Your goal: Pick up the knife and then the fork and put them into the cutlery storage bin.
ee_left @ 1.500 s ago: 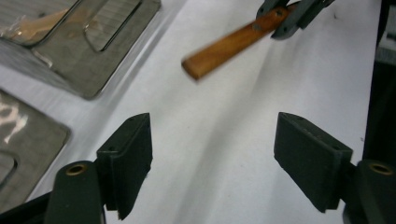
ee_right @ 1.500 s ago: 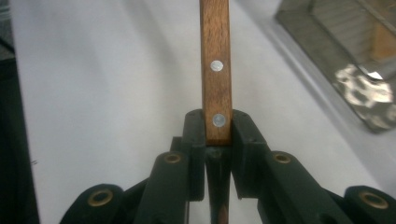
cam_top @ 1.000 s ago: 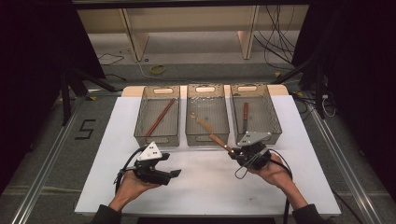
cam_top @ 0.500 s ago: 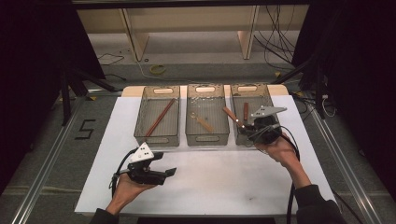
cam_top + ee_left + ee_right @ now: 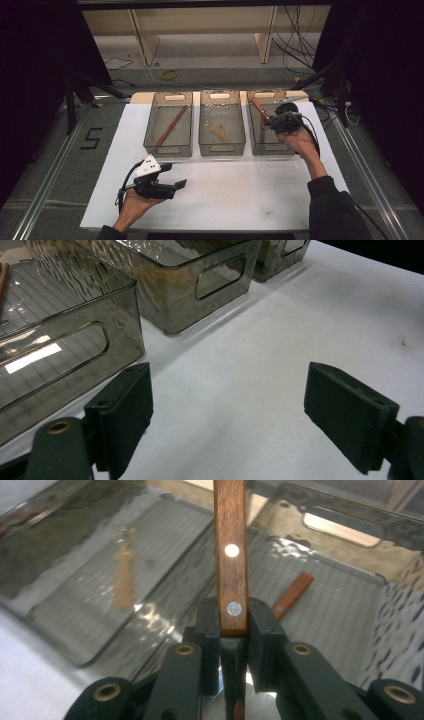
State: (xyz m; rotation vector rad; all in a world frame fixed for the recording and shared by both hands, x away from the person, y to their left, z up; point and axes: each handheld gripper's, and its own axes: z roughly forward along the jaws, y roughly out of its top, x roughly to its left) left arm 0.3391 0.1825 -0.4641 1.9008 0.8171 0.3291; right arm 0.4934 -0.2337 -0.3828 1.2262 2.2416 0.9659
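Observation:
Three smoky clear bins stand in a row on the white table (image 5: 225, 200). My right gripper (image 5: 274, 121) (image 5: 233, 622) hovers over the right bin (image 5: 270, 145), shut on a wooden-handled utensil (image 5: 259, 108) (image 5: 231, 540) whose riveted handle sticks out past the jaws. Another brown-handled piece (image 5: 293, 594) lies on that bin's floor. My left gripper (image 5: 172, 185) (image 5: 227, 400) rests low over the table's front left, open, with nothing between its jaws.
The left bin (image 5: 167, 147) (image 5: 65, 345) holds long brown sticks (image 5: 171, 125). In the middle bin (image 5: 222, 146) (image 5: 200, 285) lies a pale wooden utensil (image 5: 216, 131) (image 5: 123, 582). Dark stands and cables surround the table.
My right gripper has carried the wooden-handled utensil from the front of the middle bin up and right, to above the right bin. The left gripper has hardly moved.

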